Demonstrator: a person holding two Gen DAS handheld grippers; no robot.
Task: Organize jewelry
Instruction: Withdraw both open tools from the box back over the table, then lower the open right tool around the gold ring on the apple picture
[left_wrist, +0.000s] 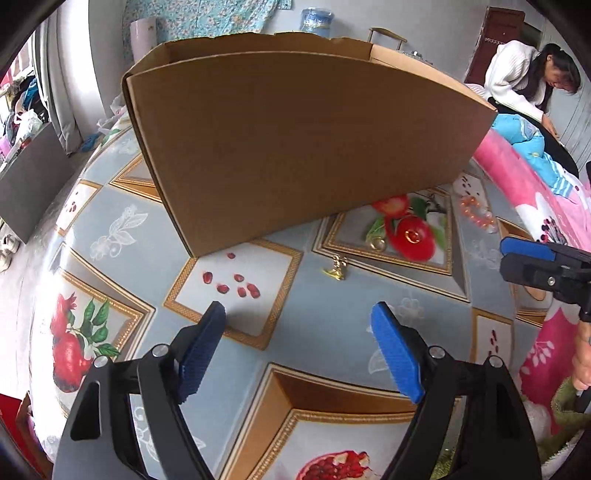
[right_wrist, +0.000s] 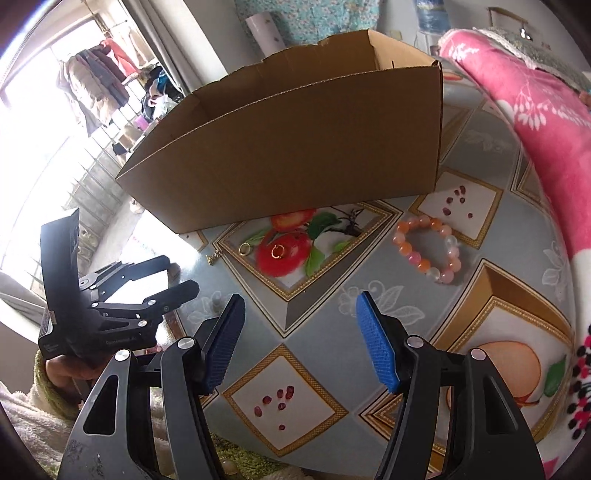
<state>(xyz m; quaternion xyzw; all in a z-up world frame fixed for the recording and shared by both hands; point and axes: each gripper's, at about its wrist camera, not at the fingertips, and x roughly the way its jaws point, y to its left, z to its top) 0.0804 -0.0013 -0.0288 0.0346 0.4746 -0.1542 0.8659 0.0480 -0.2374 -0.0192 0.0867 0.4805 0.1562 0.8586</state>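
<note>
The left gripper (left_wrist: 297, 314) hangs with its blue pads apart and nothing between them; the right gripper (right_wrist: 300, 306) stands likewise apart and empty. In the left wrist view, the small gold charm (left_wrist: 337, 268) lies on the fruit-printed tablecloth (left_wrist: 332, 332) just above centre, directly ahead of the left pads. 2 gold rings (right_wrist: 277, 251) rest on the printed red fruit, closer to the brown cardboard box (right_wrist: 295, 147). The pink and orange bead bracelet (right_wrist: 430, 249) sits at right of centre in the right wrist view, ahead and right of the right gripper, so the right hand looks nearer to it.
</note>
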